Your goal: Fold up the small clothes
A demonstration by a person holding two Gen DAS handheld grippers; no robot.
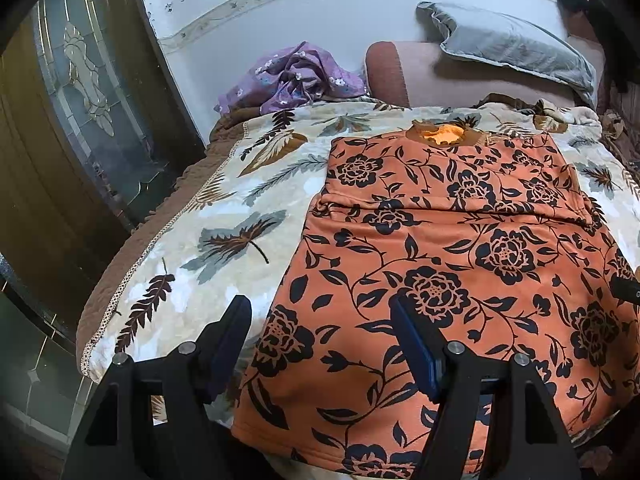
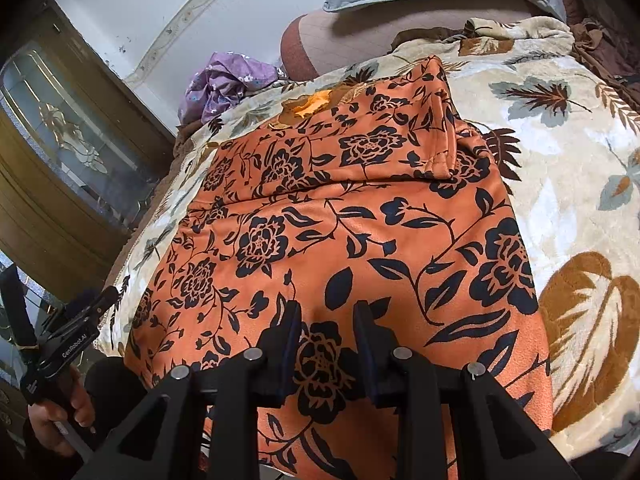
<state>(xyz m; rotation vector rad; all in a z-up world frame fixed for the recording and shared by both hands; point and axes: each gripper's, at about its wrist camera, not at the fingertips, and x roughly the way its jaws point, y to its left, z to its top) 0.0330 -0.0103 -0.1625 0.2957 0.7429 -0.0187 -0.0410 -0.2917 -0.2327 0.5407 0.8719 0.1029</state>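
Note:
An orange top with a black flower print (image 1: 452,240) lies flat on the bed, collar at the far end, sleeves folded in over the body. It also fills the right wrist view (image 2: 340,220). My left gripper (image 1: 320,320) is open above the top's near left hem, one finger over the blanket and one over the cloth. My right gripper (image 2: 328,320) is open with a narrower gap, low over the near hem, holding nothing. The left gripper also shows in a hand at the lower left of the right wrist view (image 2: 76,332).
A cream blanket with a leaf print (image 1: 224,216) covers the bed. A crumpled purple garment (image 1: 296,76) lies at the far left corner. A grey pillow (image 1: 512,44) rests on the brown headrest. A wooden door with glass (image 1: 72,120) stands to the left.

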